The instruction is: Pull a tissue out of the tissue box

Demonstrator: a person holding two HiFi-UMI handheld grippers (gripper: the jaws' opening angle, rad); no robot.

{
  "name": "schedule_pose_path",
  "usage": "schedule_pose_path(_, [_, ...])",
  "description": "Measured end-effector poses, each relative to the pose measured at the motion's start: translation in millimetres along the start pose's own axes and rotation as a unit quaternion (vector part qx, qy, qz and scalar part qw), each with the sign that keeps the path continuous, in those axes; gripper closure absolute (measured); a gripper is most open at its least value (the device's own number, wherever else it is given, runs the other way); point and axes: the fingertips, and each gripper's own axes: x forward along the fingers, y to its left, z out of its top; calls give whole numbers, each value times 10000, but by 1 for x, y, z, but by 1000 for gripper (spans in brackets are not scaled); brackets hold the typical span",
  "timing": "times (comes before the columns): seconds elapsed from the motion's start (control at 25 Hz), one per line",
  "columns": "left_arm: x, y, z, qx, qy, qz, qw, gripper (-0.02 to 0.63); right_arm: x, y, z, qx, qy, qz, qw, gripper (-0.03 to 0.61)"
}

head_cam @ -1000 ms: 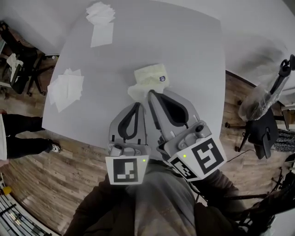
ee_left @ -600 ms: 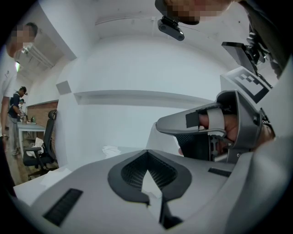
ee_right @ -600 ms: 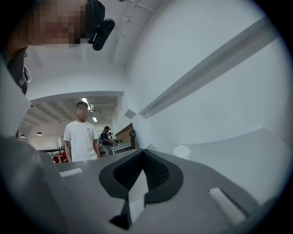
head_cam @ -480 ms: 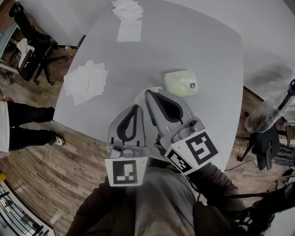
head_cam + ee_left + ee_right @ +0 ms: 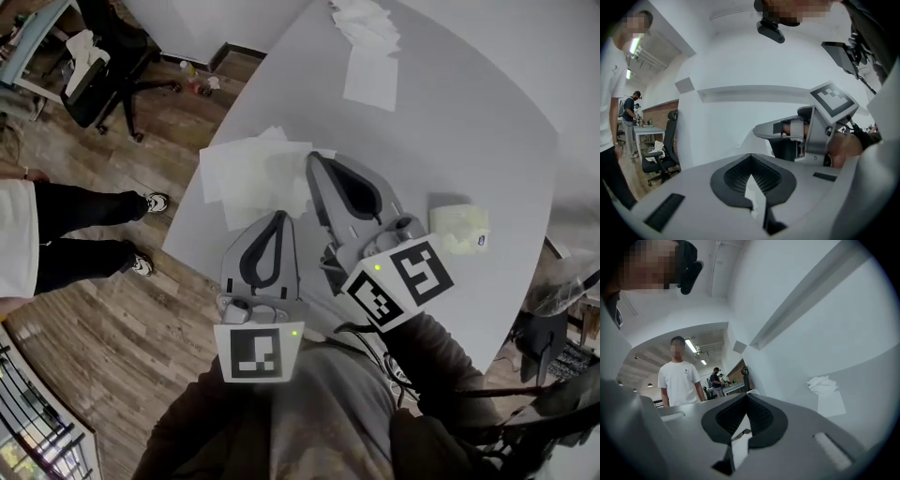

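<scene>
Pull itself looks done, I reckon: the right gripper has its jaws clenched on a white strip, prob. the tissue. The box sits well apart by the right edge of the worktop. So this is the carry-off step, w/ the right jaws out over the pile at the left edge. Next move, as I judge it: lower onto the pile, let the jaws go, back off w/o dragging sheets. Right hand reaches fwd about level, marker cube toward me. Left gripper is tucked in beside it, nearer me, tipped slightly down, jaws clenched too. Only a pale sliver btwn them, can't name it.
</scene>
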Motion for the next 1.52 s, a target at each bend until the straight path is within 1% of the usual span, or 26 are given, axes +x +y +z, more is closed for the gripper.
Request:
schedule_pose_path(0.12, [2, 31, -3, -22, 61, 116, 9999, 615, 32, 9, 7, -25, -121, 101, 9999, 577])
schedule_pose_path(0.2, [1, 49, -9, -102, 123, 223, 9996, 615, 46, 12, -4, -35, -47, 116, 9999, 577])
schedule_pose_path(0.28, [0, 64, -15, -169, 171, 307, 9992, 615, 56, 13, -30, -18, 166, 102, 9998, 577])
schedule_pose_path(0.4, [1, 73, -25, -208, 245, 353, 9989, 615, 63, 10, -86, 109, 646, 64, 9978, 577])
schedule_pose_path(0.56, [2, 72, -32, -236, 297, 309, 9988, 615, 66, -1, -158, 443, 1412, -12, 9890, 577])
schedule_pose_path(0.64, [-1, 73, -31, -230, 306, 275, 9989, 615, 66, 0, -180, 567, 1697, -20, 9839, 573])
schedule_pose_path(0.72, [-3, 75, -29, -177, 286, 251, 9991, 615, 66, 7, -190, 657, 1844, 15, 9806, 544])
schedule_pose_path(0.92, [-4, 72, -29, -113, 285, 135, 9994, 615, 57, 21, -205, 791, 2040, 149, 9757, 515])
schedule_pose_path(1.08, [-7, 61, -27, -68, 228, 2, 9997, 615, 32, 35, -224, 976, 2244, 182, 9694, 509])
schedule_pose_path(1.16, [-9, 50, -27, 4, 216, -125, 9997, 615, 16, 43, -227, 1029, 2255, 189, 9686, 509])
schedule_pose_path(1.24, [-10, 35, -27, 28, 171, -300, 9994, 615, 0, 50, -221, 1012, 2109, 140, 9722, 509])
schedule_pose_path(1.36, [-21, 4, -23, -62, 67, -556, 9984, 615, -33, 54, -193, 810, 1661, -91, 9827, 509])
schedule_pose_path(1.4, [-29, -6, -19, -62, -25, -589, 9982, 615, -48, 55, -182, 712, 1501, -181, 9859, 509])
schedule_pose_path(1.52, [-56, -38, 6, 82, -529, -624, 9966, 615, -102, 58, -149, 367, 1054, -502, 9925, 509])
